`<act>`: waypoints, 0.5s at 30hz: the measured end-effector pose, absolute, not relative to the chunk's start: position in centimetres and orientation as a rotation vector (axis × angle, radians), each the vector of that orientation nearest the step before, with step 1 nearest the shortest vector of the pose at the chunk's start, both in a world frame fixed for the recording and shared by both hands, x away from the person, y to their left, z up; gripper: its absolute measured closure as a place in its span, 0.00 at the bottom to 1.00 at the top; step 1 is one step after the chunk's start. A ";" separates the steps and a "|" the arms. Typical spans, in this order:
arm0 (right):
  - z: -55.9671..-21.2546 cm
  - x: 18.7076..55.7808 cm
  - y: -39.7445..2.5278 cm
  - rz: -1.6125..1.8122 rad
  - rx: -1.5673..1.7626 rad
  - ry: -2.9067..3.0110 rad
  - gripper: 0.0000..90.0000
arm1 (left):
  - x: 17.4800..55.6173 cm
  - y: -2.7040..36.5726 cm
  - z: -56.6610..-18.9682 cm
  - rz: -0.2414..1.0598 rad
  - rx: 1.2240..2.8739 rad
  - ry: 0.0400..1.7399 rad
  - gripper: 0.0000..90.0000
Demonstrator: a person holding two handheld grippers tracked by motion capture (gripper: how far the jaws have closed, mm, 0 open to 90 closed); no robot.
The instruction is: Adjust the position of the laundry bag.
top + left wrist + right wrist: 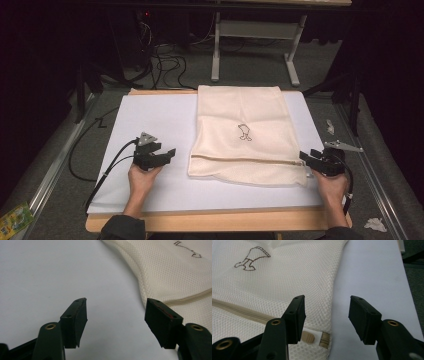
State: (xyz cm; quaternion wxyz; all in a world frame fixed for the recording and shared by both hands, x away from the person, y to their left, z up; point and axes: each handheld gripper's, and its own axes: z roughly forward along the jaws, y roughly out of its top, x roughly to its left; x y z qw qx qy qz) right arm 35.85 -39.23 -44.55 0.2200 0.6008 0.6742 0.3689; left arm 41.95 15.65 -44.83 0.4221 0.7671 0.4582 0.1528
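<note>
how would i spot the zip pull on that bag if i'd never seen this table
Find the white table top, then the cream mesh bag lying on it. Follow the zip across the bag to its end beside the right hand-held gripper: the zip pull is the small smooth tan tab there, unlike the mesh around it.

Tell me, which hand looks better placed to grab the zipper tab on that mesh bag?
Probably the right gripper: it is open and the zipper pull lies just beside its jaws.
</note>
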 end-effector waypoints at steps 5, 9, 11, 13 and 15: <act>-44.1 36.4 -38.6 0.998 1.661 1.904 0.52 | 42.3 13.8 -44.2 0.356 1.941 1.128 0.37; -43.9 37.0 -38.1 0.966 1.675 1.928 0.51 | 42.7 12.1 -44.1 0.323 1.974 1.117 0.36; -43.8 37.2 -37.9 0.957 1.681 1.937 0.51 | 43.0 11.3 -44.0 0.318 1.996 1.109 0.35; -43.9 37.7 -37.6 0.934 1.696 1.960 0.51 | 43.2 10.8 -43.9 0.309 2.002 1.106 0.34; -44.0 37.9 -37.5 0.925 1.705 1.969 0.50 | 43.4 10.3 -43.9 0.298 2.006 1.109 0.34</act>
